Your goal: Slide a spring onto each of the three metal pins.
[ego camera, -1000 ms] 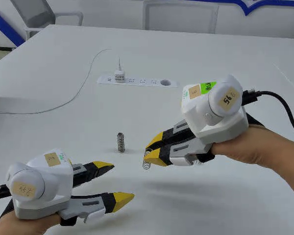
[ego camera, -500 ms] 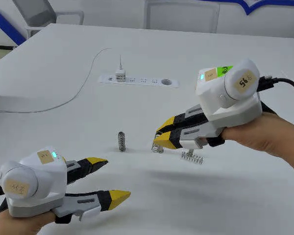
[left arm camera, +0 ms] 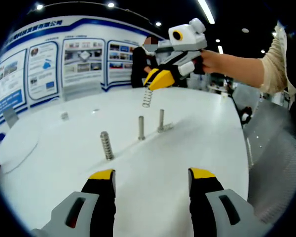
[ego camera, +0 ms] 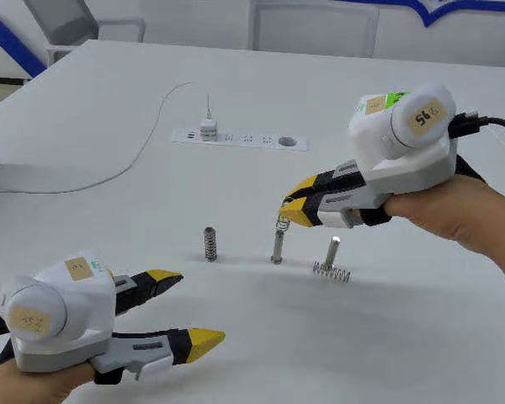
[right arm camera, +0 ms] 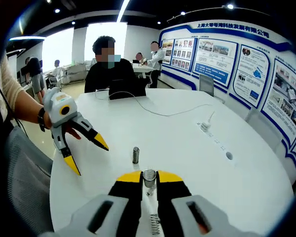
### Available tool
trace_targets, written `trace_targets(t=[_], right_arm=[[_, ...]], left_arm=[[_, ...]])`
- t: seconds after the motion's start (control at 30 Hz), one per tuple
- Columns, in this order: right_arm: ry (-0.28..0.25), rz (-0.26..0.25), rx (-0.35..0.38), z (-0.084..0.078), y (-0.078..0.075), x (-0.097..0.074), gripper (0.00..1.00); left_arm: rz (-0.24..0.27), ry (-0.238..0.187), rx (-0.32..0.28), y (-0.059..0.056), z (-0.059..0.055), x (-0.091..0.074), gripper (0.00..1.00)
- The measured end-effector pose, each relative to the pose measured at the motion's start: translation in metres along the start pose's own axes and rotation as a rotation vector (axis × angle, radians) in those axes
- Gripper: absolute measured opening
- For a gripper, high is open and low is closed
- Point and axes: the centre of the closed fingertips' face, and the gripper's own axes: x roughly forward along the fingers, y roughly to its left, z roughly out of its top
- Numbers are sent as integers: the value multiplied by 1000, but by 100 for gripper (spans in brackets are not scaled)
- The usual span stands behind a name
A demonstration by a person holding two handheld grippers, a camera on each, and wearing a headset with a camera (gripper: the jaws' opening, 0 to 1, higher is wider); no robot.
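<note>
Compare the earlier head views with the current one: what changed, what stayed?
The right gripper, shut on a spring, rose and moved right, to above the middle pin. The left gripper stayed open and low; the sprung pin did not move.

Light: bright and even; the white tabletop (ego camera: 109, 126) looks pale, almost washed out in the head view.
Source: lamps (right arm camera: 123, 9) overhead, strips and spots, plus a window (right arm camera: 59, 47) behind.
Shadows: soft grey smudges on the tabletop beneath the right tongs (ego camera: 288, 210) and left tongs (ego camera: 194, 307).
Glare: lamps and window burn to plain white.
Distortion: both gripper views bulge; walls and tabletop edge bend near the margins.
Focus: head view crisp; the spring (right arm camera: 149, 177) pinched in the right tongs is slightly soft close to the lens.
</note>
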Motion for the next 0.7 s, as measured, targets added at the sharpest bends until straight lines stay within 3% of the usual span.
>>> trace_targets(t=[0.7], right_arm=[[53, 2, 53, -16, -9, 19, 12]], left_arm=[[6, 7, -12, 2, 0, -1, 63]])
